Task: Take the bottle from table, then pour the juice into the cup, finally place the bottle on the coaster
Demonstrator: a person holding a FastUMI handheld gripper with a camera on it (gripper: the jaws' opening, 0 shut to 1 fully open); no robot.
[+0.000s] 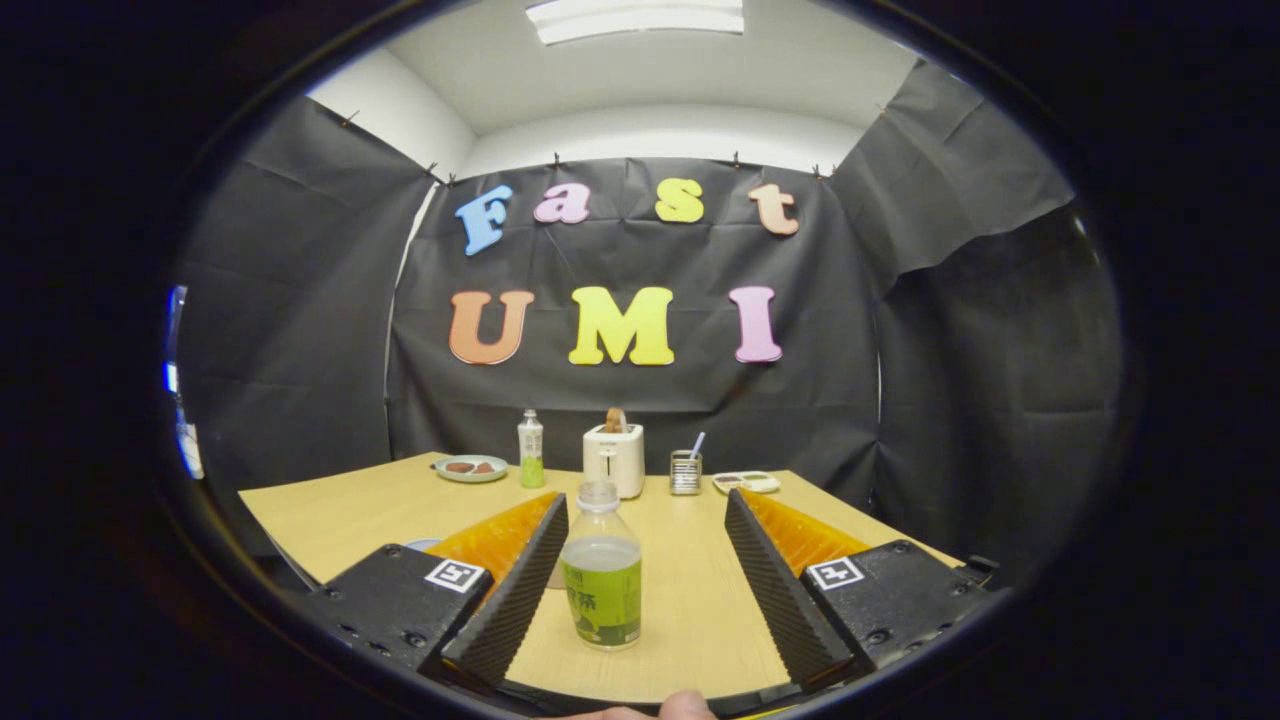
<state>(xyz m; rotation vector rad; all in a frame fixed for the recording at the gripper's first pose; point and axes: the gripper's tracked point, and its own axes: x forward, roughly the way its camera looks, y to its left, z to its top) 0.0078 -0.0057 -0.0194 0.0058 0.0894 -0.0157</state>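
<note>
On the table (330, 515) there are two bottles (601, 565) (530, 449), one toaster (614, 458), two plates (471, 468) (746, 482) and one metal holder (685, 472).

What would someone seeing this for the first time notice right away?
First, the bottle with the green label, standing upright on the wooden table between the open fingers of the gripper, closer to one finger and apparently not gripped. Beyond it, along the table's far edge, stand a white toaster with bread in its slot, a second small bottle beside a plate, and a small metal holder.
</note>
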